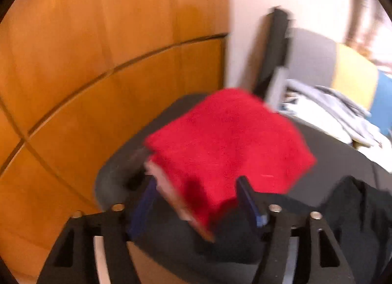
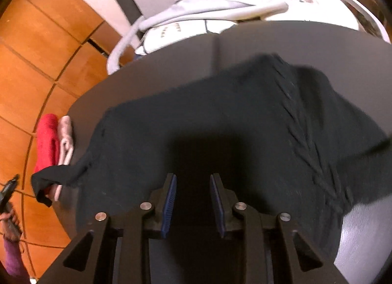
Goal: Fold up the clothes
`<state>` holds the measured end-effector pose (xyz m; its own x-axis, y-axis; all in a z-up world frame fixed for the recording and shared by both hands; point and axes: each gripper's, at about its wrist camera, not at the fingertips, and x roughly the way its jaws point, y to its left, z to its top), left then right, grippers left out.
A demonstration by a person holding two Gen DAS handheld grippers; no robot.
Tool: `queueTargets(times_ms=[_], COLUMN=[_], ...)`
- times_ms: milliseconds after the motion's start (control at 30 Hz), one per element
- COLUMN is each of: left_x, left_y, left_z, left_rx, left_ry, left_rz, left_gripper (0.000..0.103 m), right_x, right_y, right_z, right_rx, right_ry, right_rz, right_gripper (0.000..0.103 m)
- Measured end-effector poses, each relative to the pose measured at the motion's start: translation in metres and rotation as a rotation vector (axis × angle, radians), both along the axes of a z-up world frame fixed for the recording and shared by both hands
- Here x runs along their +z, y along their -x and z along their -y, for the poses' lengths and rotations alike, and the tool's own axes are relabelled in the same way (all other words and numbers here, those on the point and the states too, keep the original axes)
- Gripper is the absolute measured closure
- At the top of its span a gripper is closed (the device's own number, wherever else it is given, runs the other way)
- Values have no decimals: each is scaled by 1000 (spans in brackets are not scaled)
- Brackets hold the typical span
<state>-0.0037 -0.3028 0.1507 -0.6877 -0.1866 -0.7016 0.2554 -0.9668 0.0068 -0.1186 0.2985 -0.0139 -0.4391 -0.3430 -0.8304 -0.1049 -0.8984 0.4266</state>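
- A folded red garment is seen lying on the dark round surface at its left edge, with a pale pink folded piece just beside or under it; the left wrist view is blurred.
- The left tongs are spread wide around the near corner of the red stack; whether the pads press on the cloth cannot be told.
- A black garment is spread loosely over the middle of the surface, wrinkled on its right side, with one corner or sleeve hanging over the edge beside the red stack.
- The right tongs are held part open above the near edge of the black garment, with nothing between the fingers.
- A heap of grey and white clothes is seen at the far side.
- The step in hand is judged to be either setting down the folded stack or turning to the black garment.
- For a fold of the black garment, a flattened cloth, the dangling part brought in, and a grip on the near hem would be called for.
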Motion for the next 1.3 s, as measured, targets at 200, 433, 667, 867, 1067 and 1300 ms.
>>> queueTargets(times_ms=[200,433,667,867,1067,1300], left_x=[-56,-115,-152,-127,-75,-93], left_y=[23,109,134,149,231,323], left_z=[-164,-332,-370,-372,-354,-337], left_rx=[-394,-619,-631,-737,-674,-428], left_ry=[-183,-196,-216,-307,-572,-661], left_rz=[84,246,368,386,315,309], left_gripper=[20,20,39,98,98,67], right_x=[1,-5,-11,-8,28,51], right_y=[-8,-8,-4,6,57,131], right_z=[-5,-7,-3,-32,-84,-114], right_rx=[-77,-65,14,2,-135,-284], right_ry=[-36,-8,8,222,469,434], right_rz=[-67,-42,-30,2,-119,-193], right_gripper=[74,74,85,98,100,91])
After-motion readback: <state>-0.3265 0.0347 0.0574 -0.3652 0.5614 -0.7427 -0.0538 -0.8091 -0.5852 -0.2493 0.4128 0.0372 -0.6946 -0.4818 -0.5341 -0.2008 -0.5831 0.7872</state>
